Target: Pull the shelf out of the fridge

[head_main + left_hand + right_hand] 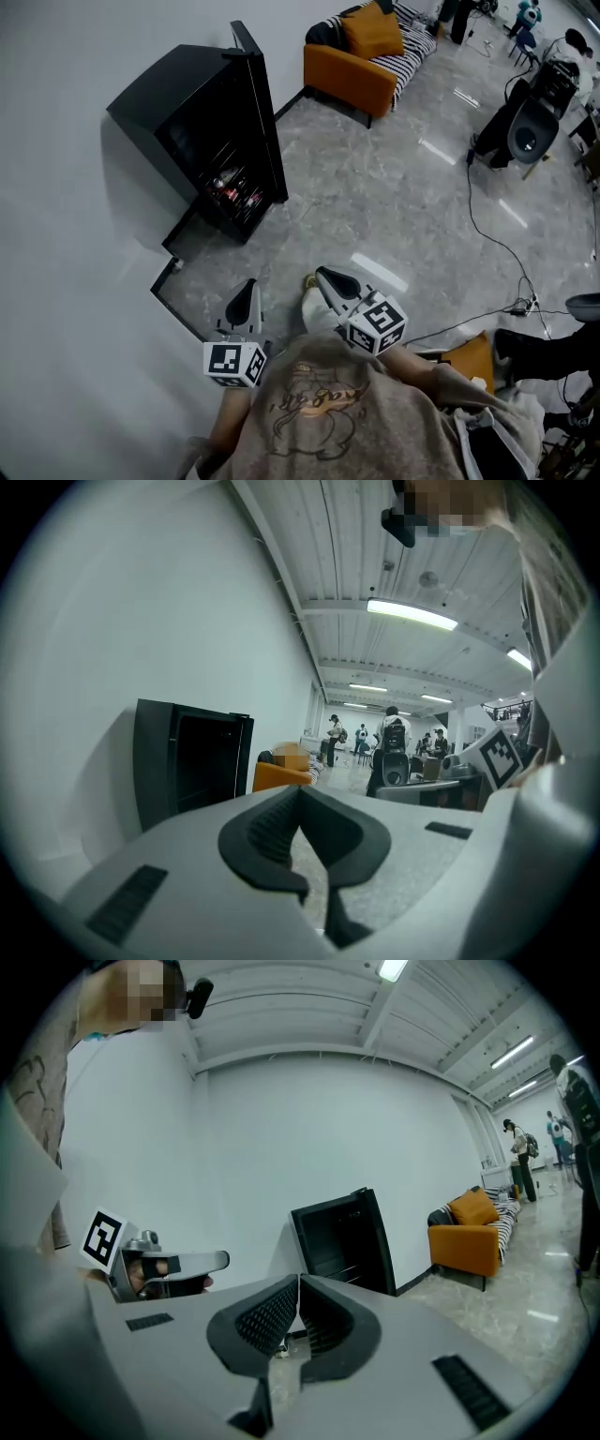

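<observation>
The black fridge (192,122) stands against the white wall with its door (262,117) swung open. Wire shelves (236,187) inside carry a few small items. Both grippers hang in the air well short of it, over the floor by my body. My left gripper (249,284) is shut, its pads meeting with nothing between them (300,796). Likewise shut and empty, the right gripper (324,273) points toward the fridge (342,1237), its tips meeting in its own view (297,1283). The fridge (187,761) also shows left of centre in the left gripper view.
An orange sofa (361,56) with a striped throw stands beyond the fridge. A cable (487,234) runs across the marble floor, and a black stand (525,127) is at the right. A dark baseboard strip (173,281) edges the wall. Several people (389,738) stand far off.
</observation>
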The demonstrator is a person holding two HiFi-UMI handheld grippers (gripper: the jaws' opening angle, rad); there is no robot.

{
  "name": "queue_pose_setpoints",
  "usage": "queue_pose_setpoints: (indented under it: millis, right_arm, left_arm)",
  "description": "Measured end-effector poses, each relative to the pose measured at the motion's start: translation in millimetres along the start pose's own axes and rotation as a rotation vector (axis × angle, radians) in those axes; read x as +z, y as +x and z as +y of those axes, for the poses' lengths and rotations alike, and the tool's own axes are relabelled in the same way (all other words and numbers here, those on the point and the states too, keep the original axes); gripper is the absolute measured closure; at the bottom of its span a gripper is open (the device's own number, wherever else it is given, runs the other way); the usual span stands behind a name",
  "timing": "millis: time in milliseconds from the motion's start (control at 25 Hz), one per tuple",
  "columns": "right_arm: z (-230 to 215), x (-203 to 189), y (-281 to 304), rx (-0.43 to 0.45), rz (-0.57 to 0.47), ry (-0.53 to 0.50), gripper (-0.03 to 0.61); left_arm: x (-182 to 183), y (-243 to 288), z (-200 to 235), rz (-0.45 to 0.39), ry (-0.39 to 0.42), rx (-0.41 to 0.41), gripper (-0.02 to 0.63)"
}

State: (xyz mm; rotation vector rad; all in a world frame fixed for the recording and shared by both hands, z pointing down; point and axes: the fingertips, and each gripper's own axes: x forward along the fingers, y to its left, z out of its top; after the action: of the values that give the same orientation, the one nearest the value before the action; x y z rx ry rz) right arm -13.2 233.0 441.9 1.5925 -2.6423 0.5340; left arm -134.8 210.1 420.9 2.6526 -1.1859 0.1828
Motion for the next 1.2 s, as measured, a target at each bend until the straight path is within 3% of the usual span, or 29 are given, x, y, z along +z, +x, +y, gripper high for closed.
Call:
queue_pose_setpoints:
  millis: [440, 840, 1200]
  right_arm:
    - [-24.8, 7.6, 45.0, 0.039, 0.027, 0.035, 0.555]
    - [-58.0, 31.1, 88.3, 0.046, 0.034, 0.043, 0.555]
    - [-95.6, 58.7, 118.4, 0.109, 0.045, 0.022, 0.555]
  left_arm:
    - [9.8, 44.3, 24.6, 0.025, 0.006, 0.002, 0.607]
    - [34.1, 89.5, 53.5, 0.035, 0.009, 0.03, 0.609]
    - [57.0, 142.1, 62.8, 0.017, -0.002, 0.065, 0.609]
